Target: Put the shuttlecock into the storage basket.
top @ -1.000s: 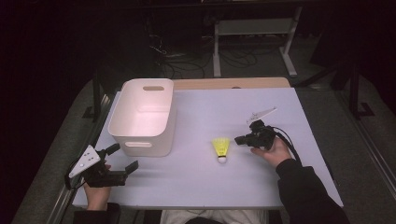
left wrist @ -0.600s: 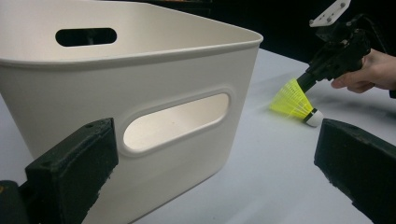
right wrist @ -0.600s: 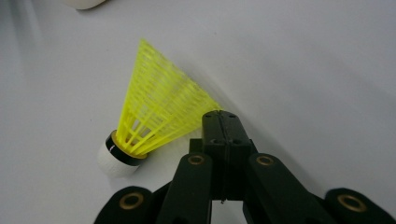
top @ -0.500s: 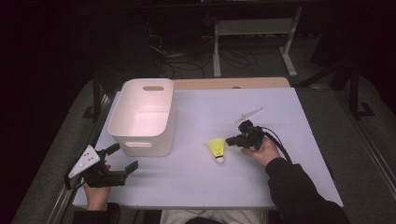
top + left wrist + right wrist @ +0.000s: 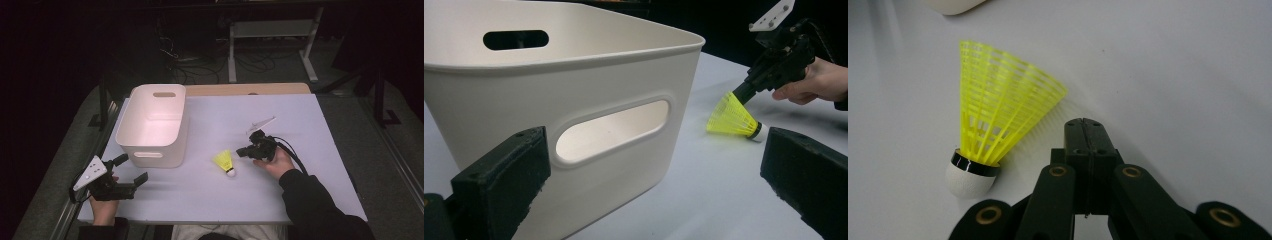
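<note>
Item 1 — shuttlecock (image 5: 224,162): yellow mesh skirt, white cork w/ black band. Lies on its side on the white table (image 5: 300,125), approx. centre, cork end toward the person, just right of the bin. Nothing grips it.

Item 2 — right gripper (image 5: 242,151): jaws clenched tight together, nothing between them. Tip sits just beside the shuttlecock's skirt, low over the table; in the right gripper view the closed tip (image 5: 1084,131) is next to the skirt's rim, contact can't be told. Held by the right hand (image 5: 272,161), dark sleeve, cable trailing.

Item 3 — left gripper (image 5: 131,171): jaws wide apart, empty. Near front-left corner of table, pointing toward the bin's near wall; well apart from the shuttlecock.

Item 4 — bin (image 5: 135,147): white plastic, upright, cut-out handles on the short ends, inside empty. Left half of table.
</note>
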A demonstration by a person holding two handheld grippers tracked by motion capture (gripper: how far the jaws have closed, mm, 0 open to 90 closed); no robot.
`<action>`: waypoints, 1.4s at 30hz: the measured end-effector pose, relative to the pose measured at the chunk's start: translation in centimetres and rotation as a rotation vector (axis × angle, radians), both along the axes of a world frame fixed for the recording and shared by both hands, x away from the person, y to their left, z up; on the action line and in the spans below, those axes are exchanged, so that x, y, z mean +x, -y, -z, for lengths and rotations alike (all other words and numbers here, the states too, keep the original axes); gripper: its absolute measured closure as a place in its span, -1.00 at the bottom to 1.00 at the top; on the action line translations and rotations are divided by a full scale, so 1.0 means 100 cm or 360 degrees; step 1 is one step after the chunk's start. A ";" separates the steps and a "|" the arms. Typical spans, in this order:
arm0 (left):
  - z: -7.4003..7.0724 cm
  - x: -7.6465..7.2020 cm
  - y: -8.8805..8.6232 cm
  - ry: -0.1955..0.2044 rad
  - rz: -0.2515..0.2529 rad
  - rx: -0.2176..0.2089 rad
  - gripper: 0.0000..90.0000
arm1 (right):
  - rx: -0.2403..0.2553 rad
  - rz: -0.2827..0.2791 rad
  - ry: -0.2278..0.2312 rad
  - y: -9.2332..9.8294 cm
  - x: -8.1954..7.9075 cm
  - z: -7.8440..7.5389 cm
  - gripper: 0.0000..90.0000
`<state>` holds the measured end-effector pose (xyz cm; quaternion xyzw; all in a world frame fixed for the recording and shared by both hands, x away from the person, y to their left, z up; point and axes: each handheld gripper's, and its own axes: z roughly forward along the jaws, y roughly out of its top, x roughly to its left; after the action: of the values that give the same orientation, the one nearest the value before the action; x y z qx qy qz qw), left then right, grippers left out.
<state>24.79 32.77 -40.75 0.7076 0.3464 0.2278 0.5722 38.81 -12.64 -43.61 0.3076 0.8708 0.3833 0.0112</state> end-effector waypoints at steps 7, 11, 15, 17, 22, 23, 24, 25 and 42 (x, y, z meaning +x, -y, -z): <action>0.000 0.000 0.000 0.0000 0.0000 0.0000 -1.00 | 0.0013 0.0003 0.0013 0.002 -0.001 -0.003 0.99; 0.000 0.000 0.000 -0.0001 0.0000 0.0000 -1.00 | 0.0028 0.0009 0.0020 0.002 -0.002 -0.005 0.99; 0.000 0.000 0.000 0.0000 0.0002 0.0000 -1.00 | 0.0027 0.0004 0.0018 0.002 -0.002 -0.005 0.99; 0.000 0.000 0.000 -0.0001 0.0002 0.0000 -1.00 | 0.0027 -0.0004 0.0017 0.001 -0.002 -0.005 0.99; 0.000 0.000 0.000 -0.0001 0.0003 0.0001 -1.00 | 0.0022 -0.0025 0.0016 -0.004 -0.004 -0.005 0.99; 0.000 0.000 0.000 -0.0001 0.0004 0.0001 -1.00 | 0.0024 -0.0032 0.0024 -0.005 -0.004 -0.005 0.99; 0.000 0.000 0.000 -0.0001 0.0003 0.0000 -1.00 | 0.0022 -0.0035 0.0024 -0.006 -0.004 -0.005 0.99; 0.000 0.000 0.000 -0.0001 0.0003 0.0001 -1.00 | 0.0024 -0.0040 0.0022 -0.007 -0.005 -0.005 0.99; 0.000 0.000 0.000 -0.0002 0.0004 0.0003 -1.00 | 0.0043 -0.0067 0.0036 -0.020 -0.006 -0.005 0.99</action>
<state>24.77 32.77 -40.76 0.7088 0.3456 0.2270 0.5716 38.22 -10.62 -43.06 0.2849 0.8717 0.3986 0.0088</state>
